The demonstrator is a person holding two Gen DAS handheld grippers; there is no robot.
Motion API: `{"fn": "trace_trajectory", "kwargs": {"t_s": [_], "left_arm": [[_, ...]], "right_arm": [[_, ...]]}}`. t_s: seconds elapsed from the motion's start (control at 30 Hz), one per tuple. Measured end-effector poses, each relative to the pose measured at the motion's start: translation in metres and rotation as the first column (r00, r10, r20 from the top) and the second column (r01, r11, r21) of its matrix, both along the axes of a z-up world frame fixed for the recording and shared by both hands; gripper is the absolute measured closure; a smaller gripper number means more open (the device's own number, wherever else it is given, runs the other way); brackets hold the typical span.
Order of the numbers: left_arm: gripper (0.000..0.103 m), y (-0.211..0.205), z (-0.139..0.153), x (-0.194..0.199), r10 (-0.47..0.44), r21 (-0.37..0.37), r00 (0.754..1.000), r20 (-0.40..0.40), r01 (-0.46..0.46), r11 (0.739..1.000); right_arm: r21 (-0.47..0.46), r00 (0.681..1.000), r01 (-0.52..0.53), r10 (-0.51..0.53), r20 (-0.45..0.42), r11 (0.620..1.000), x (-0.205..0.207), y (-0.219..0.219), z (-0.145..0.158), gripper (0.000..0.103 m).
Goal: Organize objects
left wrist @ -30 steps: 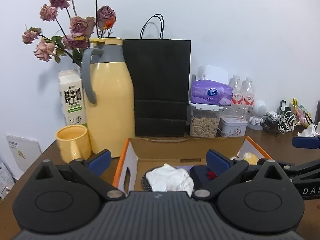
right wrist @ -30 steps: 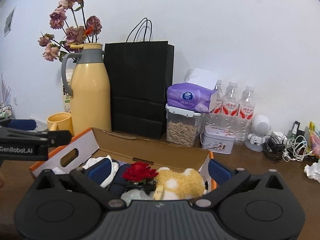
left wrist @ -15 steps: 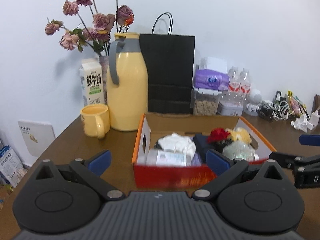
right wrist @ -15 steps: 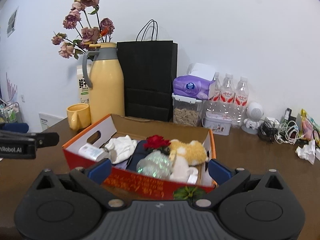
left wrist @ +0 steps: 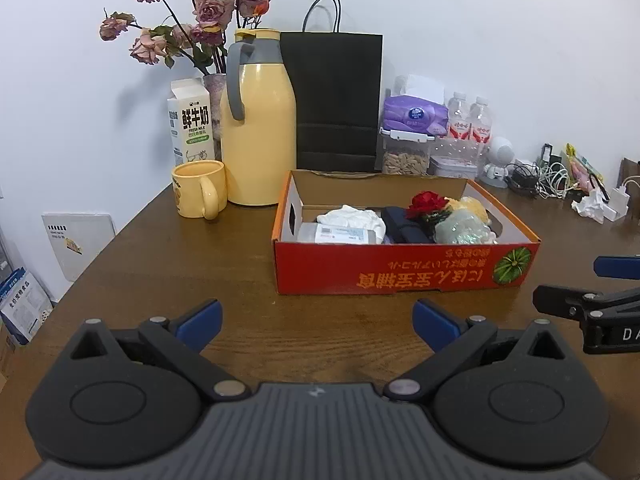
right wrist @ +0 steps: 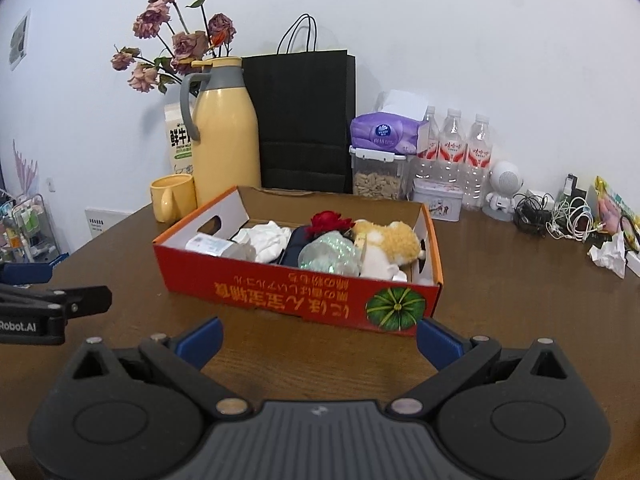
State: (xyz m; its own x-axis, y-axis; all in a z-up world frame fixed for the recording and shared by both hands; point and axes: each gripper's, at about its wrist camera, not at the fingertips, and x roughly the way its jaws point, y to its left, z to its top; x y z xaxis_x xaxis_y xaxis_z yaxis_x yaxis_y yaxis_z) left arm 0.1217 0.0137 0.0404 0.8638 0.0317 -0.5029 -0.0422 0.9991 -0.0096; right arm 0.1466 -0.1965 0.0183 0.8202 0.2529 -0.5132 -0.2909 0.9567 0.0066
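Observation:
A red cardboard box (left wrist: 404, 276) (right wrist: 304, 300) sits on the brown table. Inside lie a clear labelled bottle (left wrist: 340, 234) (right wrist: 212, 245), a white cloth (left wrist: 352, 216) (right wrist: 268, 238), a dark blue pouch (left wrist: 402, 224) (right wrist: 296, 246), a red rose (left wrist: 427, 202) (right wrist: 328, 222), a shiny green wrap (left wrist: 460, 230) (right wrist: 330, 256) and a yellow plush toy (right wrist: 390, 240). My left gripper (left wrist: 316, 322) hangs open in front of the box with nothing between its fingers. My right gripper (right wrist: 318, 338) is open too, just short of the box's near wall, empty.
Along the wall stand a yellow thermos (left wrist: 256, 132), yellow mug (left wrist: 198, 194), milk carton (left wrist: 190, 122), dried roses (left wrist: 192, 28), black paper bag (left wrist: 336, 100), tissue pack (right wrist: 384, 132), snack jar (right wrist: 378, 174), water bottles (right wrist: 456, 148), a tin (right wrist: 436, 200) and tangled cables (right wrist: 560, 216).
Both grippers have pulled back from over the box toward the table's near side, staying open. The box and its contents have not moved.

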Motion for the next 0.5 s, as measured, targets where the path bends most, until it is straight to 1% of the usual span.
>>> {"fn": "trace_trajectory", "kwargs": {"t_s": [0.2,0.5], "left_arm": [[0.0,-0.004,-0.001,-0.008,-0.015,-0.003,1.0,-0.003,0.015,1.0],[0.0,-0.005,0.0,-0.012,-0.017,-0.001,1.0,-0.002,0.017,1.0]], "right_arm": [[0.003,1.0,0.005,-0.005,0.009,1.0,-0.01,-0.001,0.002,0.0],[0.005,1.0,0.01,-0.01,0.009,1.0,-0.013,-0.003,0.003,0.0]]}}
